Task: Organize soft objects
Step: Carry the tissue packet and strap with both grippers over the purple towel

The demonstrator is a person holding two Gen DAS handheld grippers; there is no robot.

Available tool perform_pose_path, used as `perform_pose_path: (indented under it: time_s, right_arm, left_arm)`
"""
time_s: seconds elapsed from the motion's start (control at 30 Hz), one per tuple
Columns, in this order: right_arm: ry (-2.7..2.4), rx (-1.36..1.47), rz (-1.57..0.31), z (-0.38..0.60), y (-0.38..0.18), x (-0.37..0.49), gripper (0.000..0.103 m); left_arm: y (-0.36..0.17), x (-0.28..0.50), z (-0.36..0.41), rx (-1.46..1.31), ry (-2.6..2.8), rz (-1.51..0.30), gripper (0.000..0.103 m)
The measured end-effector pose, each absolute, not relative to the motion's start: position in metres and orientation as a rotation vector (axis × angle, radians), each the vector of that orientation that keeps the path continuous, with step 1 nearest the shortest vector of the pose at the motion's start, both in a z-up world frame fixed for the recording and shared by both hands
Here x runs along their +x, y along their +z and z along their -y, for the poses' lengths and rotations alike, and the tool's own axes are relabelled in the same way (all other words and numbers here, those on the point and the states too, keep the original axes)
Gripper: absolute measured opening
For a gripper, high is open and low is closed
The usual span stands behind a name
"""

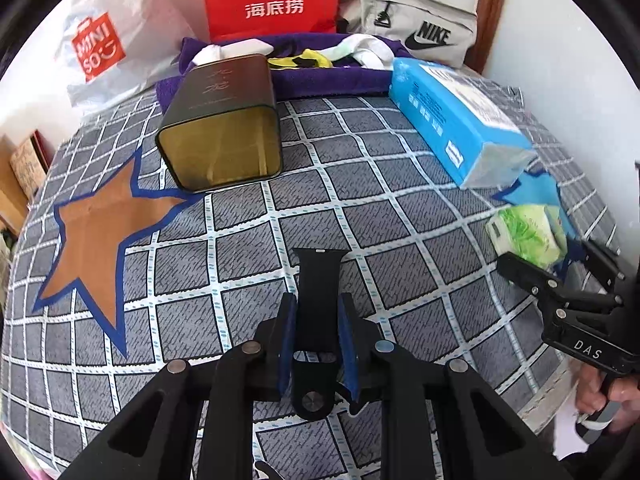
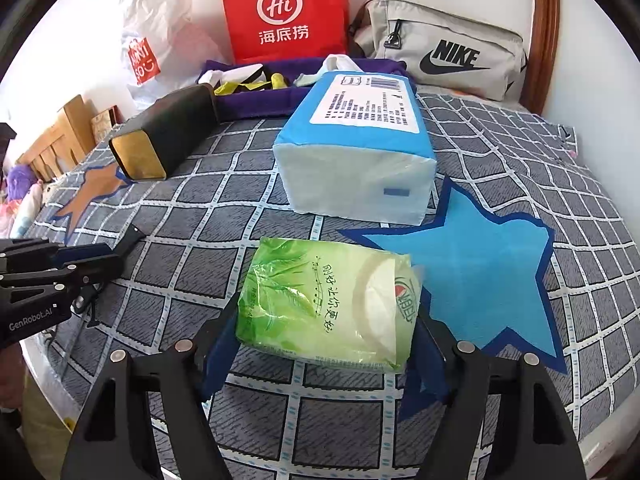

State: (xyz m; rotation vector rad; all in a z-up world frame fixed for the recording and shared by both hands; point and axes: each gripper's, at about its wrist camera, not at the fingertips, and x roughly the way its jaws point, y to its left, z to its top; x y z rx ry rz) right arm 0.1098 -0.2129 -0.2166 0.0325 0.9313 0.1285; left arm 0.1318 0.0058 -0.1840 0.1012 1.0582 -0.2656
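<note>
My left gripper (image 1: 317, 308) is shut on a black watch strap (image 1: 318, 280), held just above the checked bedsheet (image 1: 240, 240). My right gripper (image 2: 322, 336) is shut on a green tissue pack (image 2: 324, 304), its blue pads pressing both sides. The pack sits by the blue star patch (image 2: 480, 276). The right gripper also shows in the left wrist view (image 1: 560, 280), holding the green pack (image 1: 528, 236). The left gripper shows at the left edge of the right wrist view (image 2: 100, 264).
A large blue tissue pack (image 2: 356, 148) lies behind the green one. A dark tin (image 1: 220, 120) lies on its side, open end toward me. A purple cloth (image 1: 320, 80) holds small items. Red bag (image 1: 272, 0), white bag (image 1: 100, 48) and grey Nike pouch (image 2: 444, 48) line the wall.
</note>
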Motion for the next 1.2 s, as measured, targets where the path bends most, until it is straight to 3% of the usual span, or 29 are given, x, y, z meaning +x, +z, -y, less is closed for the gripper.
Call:
perform_pose_path:
  time_s: [1.2]
  right_arm:
    - [0.125,0.040,-0.856,0.226,-0.164,0.118,0.074]
  left_arm:
    - [-0.134,0.146,-0.028,-0.008,-0.243,-0.980,0.020]
